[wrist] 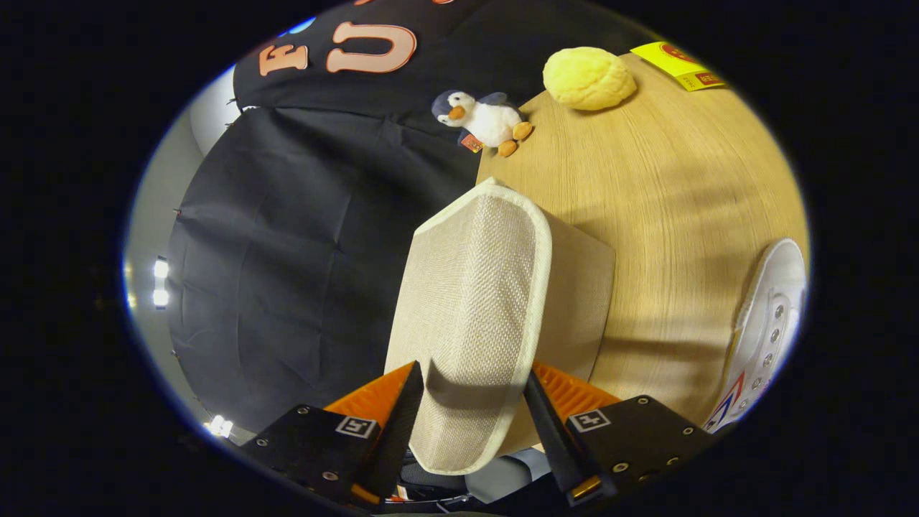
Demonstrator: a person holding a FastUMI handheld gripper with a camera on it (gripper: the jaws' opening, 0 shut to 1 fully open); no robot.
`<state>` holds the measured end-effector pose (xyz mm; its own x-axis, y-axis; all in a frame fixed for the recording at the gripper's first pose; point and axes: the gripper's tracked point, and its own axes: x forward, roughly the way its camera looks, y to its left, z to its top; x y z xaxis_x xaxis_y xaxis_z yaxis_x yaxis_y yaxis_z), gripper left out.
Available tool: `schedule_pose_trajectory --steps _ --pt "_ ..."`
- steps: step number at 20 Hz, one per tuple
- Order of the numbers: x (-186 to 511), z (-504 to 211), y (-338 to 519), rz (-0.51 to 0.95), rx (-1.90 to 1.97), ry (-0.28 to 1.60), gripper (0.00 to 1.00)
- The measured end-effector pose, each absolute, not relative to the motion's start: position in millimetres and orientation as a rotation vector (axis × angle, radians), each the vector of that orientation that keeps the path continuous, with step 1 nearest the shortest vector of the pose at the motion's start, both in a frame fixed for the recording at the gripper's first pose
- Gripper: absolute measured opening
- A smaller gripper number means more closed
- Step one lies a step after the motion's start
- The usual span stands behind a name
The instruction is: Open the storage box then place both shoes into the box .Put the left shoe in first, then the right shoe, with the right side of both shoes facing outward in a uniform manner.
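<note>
The tongs (474, 391) stand parted, both fingers (402, 409) pressing inward on something.

The beige woven fabric lid (474, 316) fills the gap between the gripper (474, 388) fingers, blocking twelve o'clock; bare wooden tabletop (668, 215) lies open toward two o'clock.

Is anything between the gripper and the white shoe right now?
Yes. The storage box's beige fabric lid stands between the gripper fingers, raised. The white shoe lies off to the side on the wooden table, beyond the box.

Beige woven box lid (470, 309) raised, edge-on; white shoe (764, 323) on table.
</note>
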<state>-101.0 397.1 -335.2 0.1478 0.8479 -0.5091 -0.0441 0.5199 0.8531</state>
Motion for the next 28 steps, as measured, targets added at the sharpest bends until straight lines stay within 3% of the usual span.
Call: schedule_pose_trajectory --steps 7,10,12,22,28 --pt "-76 -249 395 0.810 0.849 1.128 0.55" --pt "-58 -201 408 0.852 0.813 1.020 0.29" --pt "-54 -182 428 0.888 0.780 0.985 0.21" --pt "-58 -122 540 1.035 0.678 0.922 0.20" --pt "-68 -121 601 1.073 0.582 0.924 0.21"
